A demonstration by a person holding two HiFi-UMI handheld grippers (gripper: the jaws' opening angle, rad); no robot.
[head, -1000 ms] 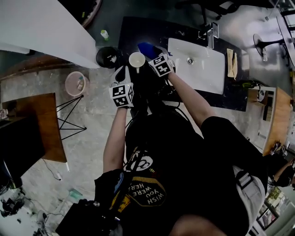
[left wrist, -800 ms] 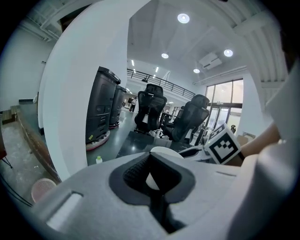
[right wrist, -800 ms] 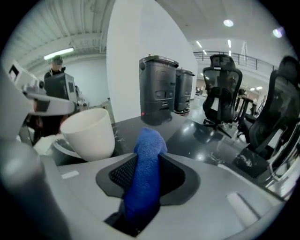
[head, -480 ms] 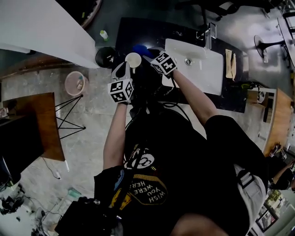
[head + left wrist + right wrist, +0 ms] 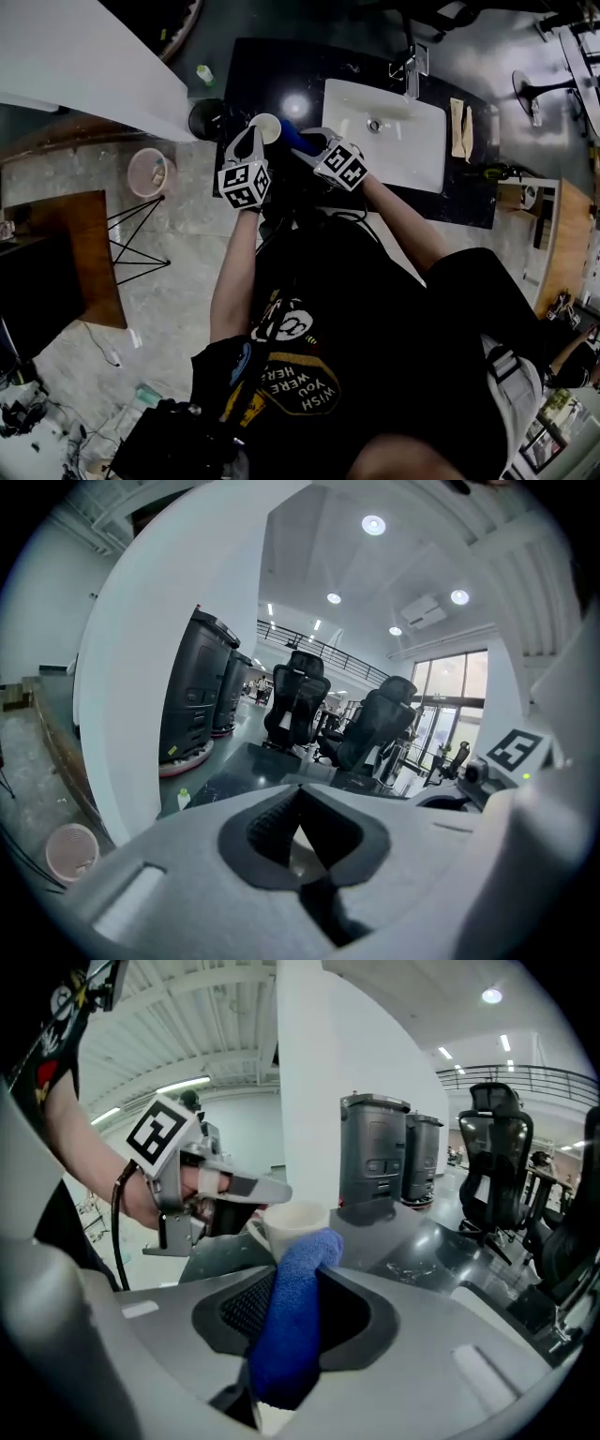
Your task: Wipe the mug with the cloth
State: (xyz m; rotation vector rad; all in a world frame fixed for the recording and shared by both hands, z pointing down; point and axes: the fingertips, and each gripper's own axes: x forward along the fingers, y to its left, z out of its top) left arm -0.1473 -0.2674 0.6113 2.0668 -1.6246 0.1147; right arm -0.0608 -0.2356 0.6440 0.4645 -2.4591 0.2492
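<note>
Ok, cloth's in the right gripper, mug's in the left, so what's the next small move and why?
Probably ease the right gripper, whose jaws have just closed on the blue cloth, forward so the cloth's free end presses on the outer wall of the white mug. The left gripper holds the mug steady, and the cloth end sits beside its rim, though contact isn't clear.

Both forearms reach forward and converge over the front-left corner of the desk (image 5: pixel 281 80). The left tongs (image 5: pixel 251 141) point slightly downward, clamped on the mug (image 5: pixel 265 127). The right tongs (image 5: pixel 307 150), tilted down more steeply, have just closed on the cloth (image 5: pixel 292 1307), just beside the left ones.
</note>
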